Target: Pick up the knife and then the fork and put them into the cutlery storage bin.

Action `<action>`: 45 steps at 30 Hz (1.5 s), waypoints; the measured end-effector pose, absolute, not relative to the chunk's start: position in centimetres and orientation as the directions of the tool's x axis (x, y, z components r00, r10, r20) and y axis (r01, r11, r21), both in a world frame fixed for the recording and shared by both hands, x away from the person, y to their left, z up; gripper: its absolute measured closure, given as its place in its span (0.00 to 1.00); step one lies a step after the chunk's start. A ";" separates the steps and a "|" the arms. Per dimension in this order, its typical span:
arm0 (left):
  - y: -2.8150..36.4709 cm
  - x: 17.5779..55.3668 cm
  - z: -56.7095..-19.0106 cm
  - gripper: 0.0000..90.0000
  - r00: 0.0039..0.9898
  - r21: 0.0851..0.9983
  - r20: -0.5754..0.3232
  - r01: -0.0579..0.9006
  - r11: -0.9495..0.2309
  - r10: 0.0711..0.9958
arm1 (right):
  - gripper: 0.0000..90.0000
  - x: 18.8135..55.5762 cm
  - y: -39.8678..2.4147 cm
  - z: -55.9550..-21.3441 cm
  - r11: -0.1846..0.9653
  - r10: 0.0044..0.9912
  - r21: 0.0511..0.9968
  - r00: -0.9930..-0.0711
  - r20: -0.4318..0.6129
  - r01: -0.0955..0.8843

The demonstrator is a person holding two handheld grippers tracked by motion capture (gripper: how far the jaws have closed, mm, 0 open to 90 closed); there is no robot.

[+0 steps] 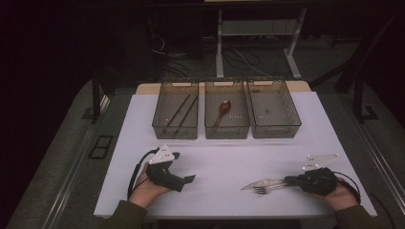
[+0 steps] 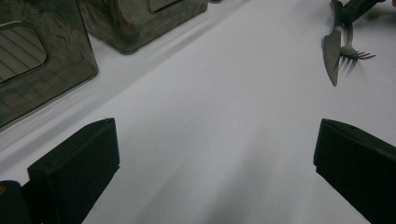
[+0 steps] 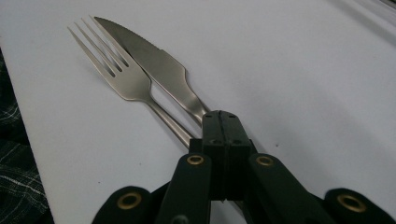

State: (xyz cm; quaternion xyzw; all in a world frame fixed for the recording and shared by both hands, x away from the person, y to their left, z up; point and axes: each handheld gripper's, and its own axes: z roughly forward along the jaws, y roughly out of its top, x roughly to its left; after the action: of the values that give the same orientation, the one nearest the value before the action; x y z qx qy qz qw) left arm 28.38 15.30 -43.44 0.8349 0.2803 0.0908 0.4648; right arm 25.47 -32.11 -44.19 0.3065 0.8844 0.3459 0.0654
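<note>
High view: white table [image 1: 229,157] fills the mid frame. Three clear bins sit in a row across the upper centre. Left bin [image 1: 175,116] holds two dark sticks, prob. chopsticks [image 1: 181,110]. Middle bin [image 1: 226,115] holds a reddish spoon-like item [image 1: 223,108]; can't tell exactly what. Right bin [image 1: 273,114] looks bare apart from a small dark speck.

Lower left of frame: left gripper [image 1: 184,180], held by a hand [image 1: 145,187], low over the table w/ nothing in it, pointing right. Lower right of frame: right gripper [image 1: 288,180], held by the other hand [image 1: 340,194], pointing left. A knife [image 1: 258,183] and fork [image 1: 266,189] stick out from its tip toward frame centre, side by side, low over or on the table; contact can't be told.

Left gripper view: jaws spread wide, one at lower left and one at lower right of frame, bare white table between them. Two of the bins at upper left. Knife [image 2: 332,53] and fork [image 2: 355,49] at upper right, w/ the other gripper's tip above them.

Right gripper view: jaws pressed together at bottom centre, clamped on the handles of both knife [image 3: 156,65] and fork [image 3: 122,74]. Blade and tines run to the upper left, fork left of knife. Table edge at far left; dark plaid fabric [image 3: 16,163] beyond it.
</note>
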 end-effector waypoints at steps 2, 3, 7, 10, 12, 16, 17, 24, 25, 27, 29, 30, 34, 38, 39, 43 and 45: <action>15.3 28.4 -43.5 0.00 0.826 0.825 -0.110 0.385 -0.412 0.553 | 0.99 25.4 -32.0 -44.2 0.579 0.586 0.652 -0.806 0.084 0.489; 15.3 28.4 -43.5 0.00 0.826 0.825 -0.111 0.386 -0.412 0.552 | 0.99 25.3 -31.9 -44.1 0.590 0.581 0.649 -0.811 0.070 0.479; 15.2 28.4 -43.5 0.00 0.826 0.825 -0.114 0.389 -0.410 0.553 | 0.99 25.4 -31.7 -44.0 0.608 0.575 0.638 -0.816 0.058 0.473; 15.2 28.4 -43.5 0.00 0.827 0.823 -0.114 0.389 -0.413 0.551 | 0.99 25.3 -31.7 -44.0 0.610 0.572 0.631 -0.818 0.069 0.479; 15.2 28.4 -43.5 0.00 0.827 0.823 -0.114 0.389 -0.414 0.550 | 0.99 25.3 -31.8 -43.9 0.609 0.570 0.627 -0.818 0.080 0.486; 15.2 28.4 -43.5 0.00 0.827 0.823 -0.115 0.390 -0.413 0.550 | 0.99 25.2 -31.8 -43.9 0.609 0.570 0.625 -0.817 0.082 0.487; 15.2 28.4 -43.5 0.00 0.827 0.823 -0.115 0.389 -0.414 0.550 | 0.99 25.2 -31.8 -43.9 0.614 0.571 0.623 -0.818 0.073 0.484; 15.2 28.4 -43.6 0.00 0.832 0.817 -0.115 0.390 -0.425 0.543 | 0.99 25.4 -32.2 -44.0 0.616 0.581 0.621 -0.812 0.058 0.485; 15.1 28.4 -43.6 0.00 0.832 0.818 -0.116 0.390 -0.423 0.543 | 0.99 25.4 -32.2 -44.0 0.616 0.581 0.621 -0.812 0.057 0.484; 15.2 28.4 -43.6 0.00 0.831 0.819 -0.117 0.390 -0.420 0.544 | 0.99 25.4 -32.3 -44.0 0.618 0.582 0.619 -0.812 0.055 0.485; 15.2 28.4 -43.6 0.00 0.831 0.818 -0.116 0.390 -0.422 0.544 | 0.99 25.4 -32.4 -44.0 0.615 0.585 0.619 -0.809 0.057 0.489; 15.2 28.4 -43.6 0.00 0.831 0.819 -0.117 0.391 -0.420 0.544 | 0.99 25.4 -32.4 -44.0 0.616 0.585 0.617 -0.809 0.057 0.489; 15.1 28.4 -43.6 0.00 0.832 0.818 -0.115 0.390 -0.424 0.543 | 0.99 25.3 -32.0 -44.0 0.615 0.579 0.622 -0.813 0.060 0.484; 15.1 28.4 -43.6 0.00 0.832 0.817 -0.115 0.390 -0.424 0.543 | 0.99 25.3 -31.1 -44.0 0.627 0.553 0.628 -0.831 0.059 0.461; 15.1 28.4 -43.6 0.00 0.831 0.818 -0.115 0.391 -0.423 0.544 | 0.99 25.3 -30.8 -44.0 0.628 0.542 0.634 -0.838 0.061 0.452; 15.1 28.4 -43.6 0.00 0.830 0.818 -0.115 0.391 -0.422 0.545 | 0.99 25.4 -29.7 -43.9 0.620 0.512 0.657 -0.856 0.074 0.428; 15.1 28.4 -43.6 0.00 0.830 0.818 -0.115 0.391 -0.423 0.545 | 0.99 25.4 -29.1 -44.0 0.629 0.495 0.658 -0.866 0.070 0.413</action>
State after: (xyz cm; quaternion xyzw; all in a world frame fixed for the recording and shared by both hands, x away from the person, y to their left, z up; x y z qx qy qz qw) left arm 28.39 15.09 -43.58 0.8392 0.2789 0.0841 0.4592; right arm 25.42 -29.09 -44.04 0.2523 0.9006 0.3490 0.0587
